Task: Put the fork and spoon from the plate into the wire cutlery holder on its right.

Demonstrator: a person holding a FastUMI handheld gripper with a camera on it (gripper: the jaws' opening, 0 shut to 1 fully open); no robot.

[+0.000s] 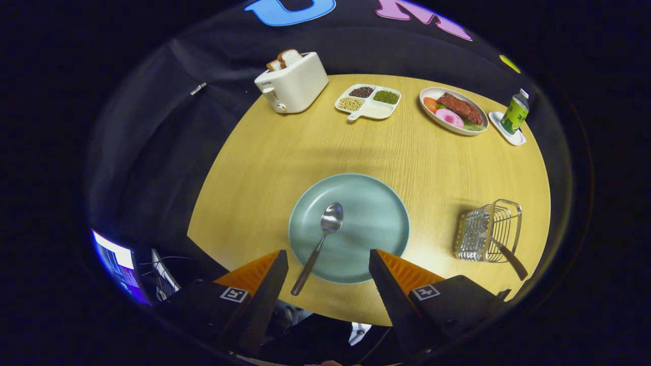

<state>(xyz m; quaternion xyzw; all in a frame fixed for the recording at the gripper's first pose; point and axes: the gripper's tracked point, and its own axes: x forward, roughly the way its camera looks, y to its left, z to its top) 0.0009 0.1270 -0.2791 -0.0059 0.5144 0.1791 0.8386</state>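
**Spoon on the plate, lying between the spread fingers of the gripper; one utensil already in the holder.**

The gripper (328, 262) is wide open and holds nothing. The spoon (319, 244) lies on the plate (379, 218) just ahead of the fingers, nearer the left one; its bowl points away from the tool and its dark handle runs back toward the tool, slanting to the left and overhanging the plate's near rim. The long axis is thus nearly in line with the fingers, so a grasp probably calls for turning the tool across the handle. The wire cutlery holder (488, 231) stands on the table (264, 168) to the right of the plate, apart from it, with a dark-handled utensil (511, 258), likely the fork, leaning out of it. Toaster (292, 81), divided dish (368, 100), food platter (453, 110) and bottle (514, 113) stand far beyond, clear of the path.
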